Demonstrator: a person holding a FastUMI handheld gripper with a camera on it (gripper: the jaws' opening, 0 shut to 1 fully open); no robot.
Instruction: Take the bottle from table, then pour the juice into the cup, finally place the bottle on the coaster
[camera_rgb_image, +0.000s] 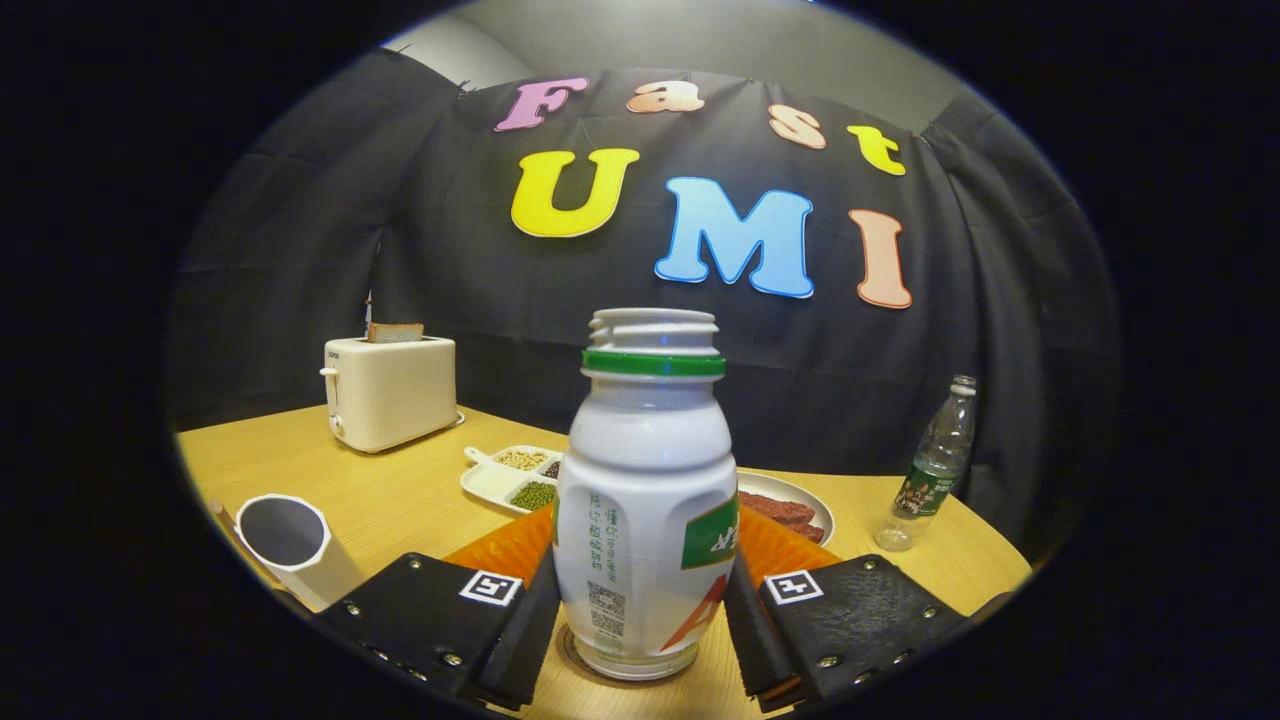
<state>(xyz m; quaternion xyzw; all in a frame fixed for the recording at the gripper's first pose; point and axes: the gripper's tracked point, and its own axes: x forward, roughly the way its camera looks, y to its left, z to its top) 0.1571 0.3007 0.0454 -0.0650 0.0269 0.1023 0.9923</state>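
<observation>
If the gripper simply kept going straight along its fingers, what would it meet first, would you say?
The white bottle. It stands upright between the fingers of the gripper, which flank it closely; actual contact is unclear. The orange coaster lies beyond it.

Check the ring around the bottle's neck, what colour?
Green, just under the open threaded mouth of the bottle; gripper view.

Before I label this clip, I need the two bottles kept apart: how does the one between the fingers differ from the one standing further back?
The white bottle is opaque, squat and wide-mouthed, with a green neck ring; the clear bottle is see-through, slim and narrow-necked. The white bottle stands between the gripper fingers; the clear bottle stands apart, beyond them near the table edge. Both stand upright.
</observation>
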